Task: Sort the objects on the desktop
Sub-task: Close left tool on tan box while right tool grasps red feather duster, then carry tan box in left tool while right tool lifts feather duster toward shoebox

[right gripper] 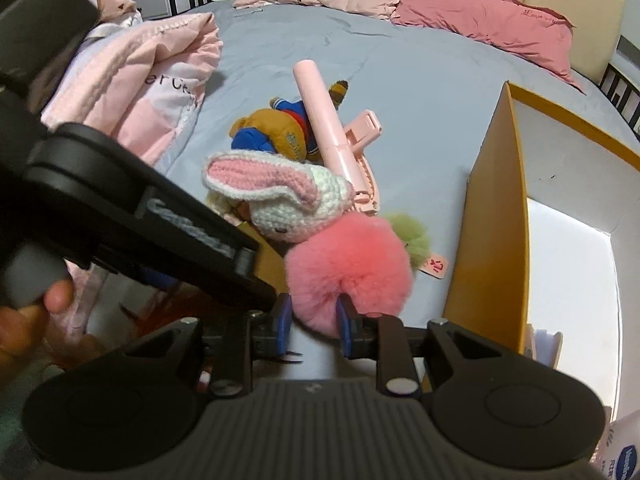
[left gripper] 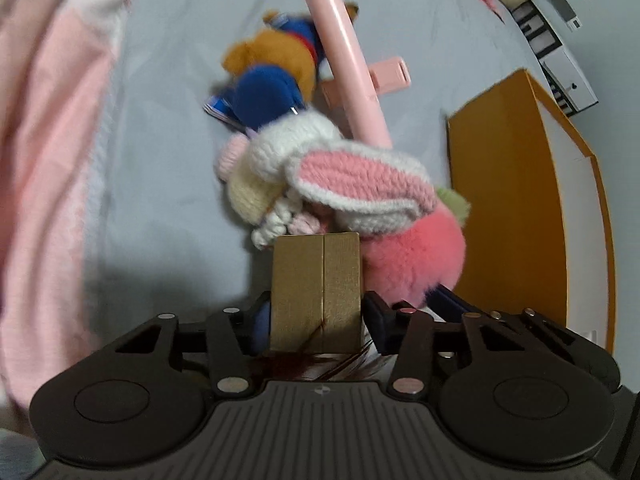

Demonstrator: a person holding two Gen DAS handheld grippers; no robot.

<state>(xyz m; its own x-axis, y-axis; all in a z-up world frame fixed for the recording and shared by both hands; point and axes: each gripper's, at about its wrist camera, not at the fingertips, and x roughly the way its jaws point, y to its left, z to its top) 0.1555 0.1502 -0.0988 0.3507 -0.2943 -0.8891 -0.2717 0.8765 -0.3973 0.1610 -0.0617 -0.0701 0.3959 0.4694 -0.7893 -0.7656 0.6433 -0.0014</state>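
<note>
My left gripper (left gripper: 318, 312) is shut on a small gold cardboard box (left gripper: 316, 276), with its blue pads pressed against the box's two sides. In the right wrist view the left gripper (right gripper: 248, 264) reaches in from the left. My right gripper (right gripper: 314, 322) is shut on the lower part of a fluffy pink pompom (right gripper: 348, 268) with a green tuft. The pompom (left gripper: 412, 264) lies right of the gold box. Behind them lie a crochet bunny (right gripper: 280, 192), a brown bear in blue clothes (right gripper: 276, 128), a pink tube (right gripper: 320, 112) and a pink hair clip (right gripper: 364, 128).
An open orange box (right gripper: 492, 220) with a white inside stands to the right on the grey bed sheet (right gripper: 400, 72). A pink blanket (right gripper: 152, 80) is heaped on the left and pink pillows (right gripper: 480, 28) lie at the back. A person's hand (right gripper: 40, 308) holds the left gripper.
</note>
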